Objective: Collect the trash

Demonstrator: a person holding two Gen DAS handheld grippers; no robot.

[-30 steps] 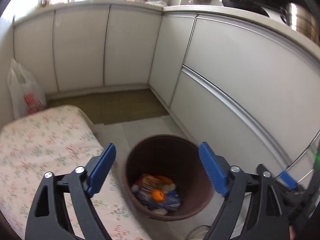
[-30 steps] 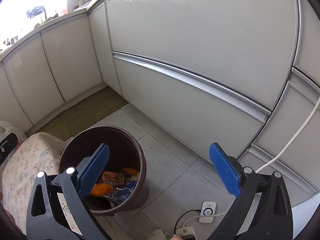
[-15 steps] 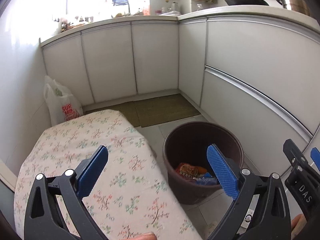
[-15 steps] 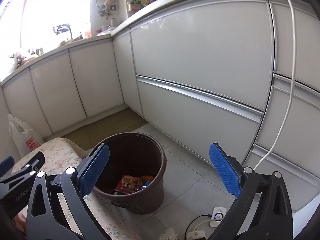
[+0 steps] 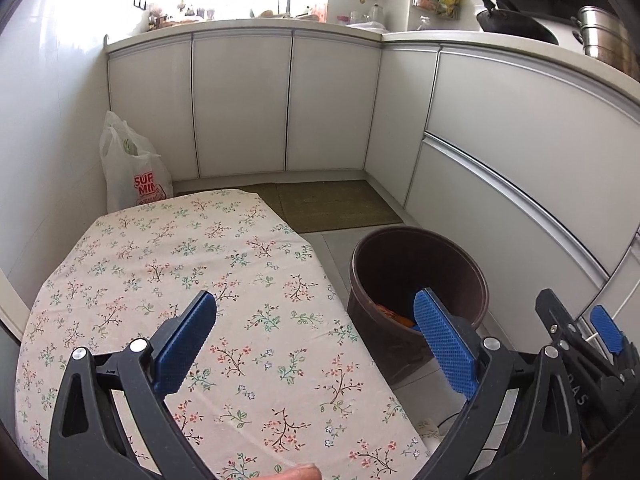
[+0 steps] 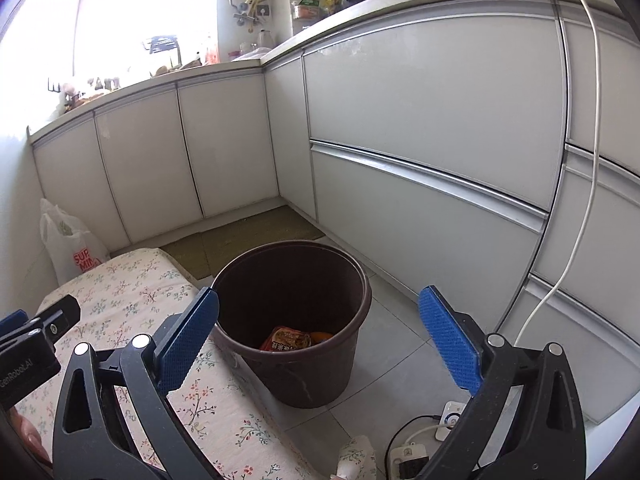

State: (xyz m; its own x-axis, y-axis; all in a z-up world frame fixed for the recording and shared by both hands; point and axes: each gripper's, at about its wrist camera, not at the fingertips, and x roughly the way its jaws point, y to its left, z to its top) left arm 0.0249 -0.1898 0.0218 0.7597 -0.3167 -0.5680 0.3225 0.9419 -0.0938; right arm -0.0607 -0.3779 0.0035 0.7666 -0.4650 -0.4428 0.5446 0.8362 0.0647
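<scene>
Nearest the brown bin, both the left tool and the right tool stand wide open and hold nothing, above the flower-cloth bench just beside the bin. The trash, a red wrapper and orange scraps, lies at the bin's bottom; it looks light, soft and crinkly, best pinched by a free edge. Farther beyond the bin, a white plastic bag slumps by the cabinets.
</scene>
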